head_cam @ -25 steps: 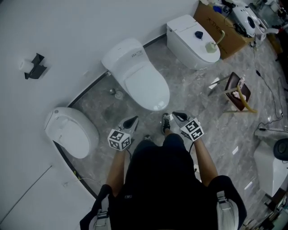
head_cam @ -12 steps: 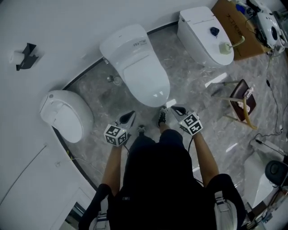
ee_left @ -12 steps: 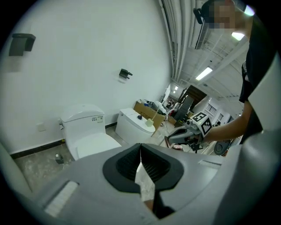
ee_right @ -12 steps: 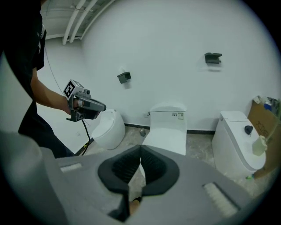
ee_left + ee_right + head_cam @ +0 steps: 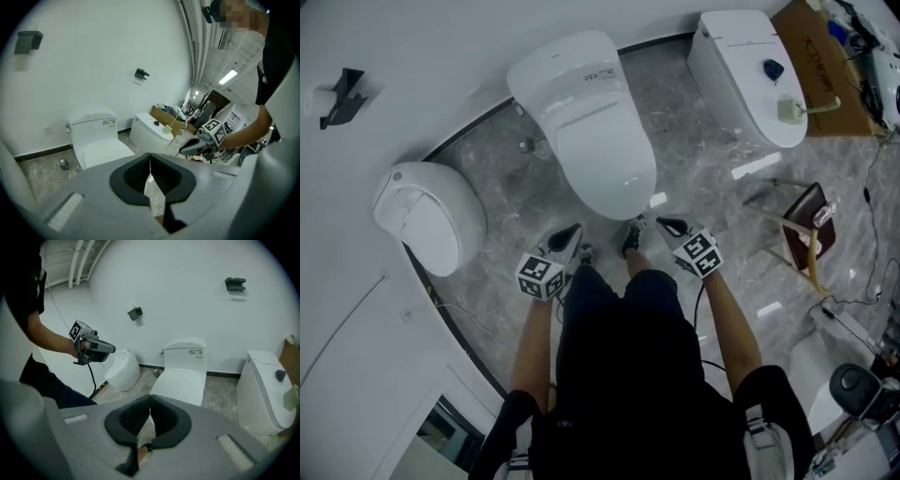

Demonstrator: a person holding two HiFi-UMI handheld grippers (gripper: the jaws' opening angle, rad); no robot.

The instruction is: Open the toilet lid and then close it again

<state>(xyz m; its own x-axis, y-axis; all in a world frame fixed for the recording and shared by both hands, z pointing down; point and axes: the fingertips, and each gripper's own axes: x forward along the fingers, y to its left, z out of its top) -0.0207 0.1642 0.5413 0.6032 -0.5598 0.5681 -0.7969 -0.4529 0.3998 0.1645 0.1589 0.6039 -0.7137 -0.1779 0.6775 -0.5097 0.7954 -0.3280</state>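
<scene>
Since the person stands right at the near end of the middle toilet (image 5: 581, 89), head view has the left gripper (image 5: 572, 234) and right gripper (image 5: 664, 224) hanging just short of its closed lid (image 5: 605, 164), probably lining up a lift. Left gripper view: jaws clenched, empty. Right gripper view: same, pinched on nothing, toilet dead ahead.
</scene>
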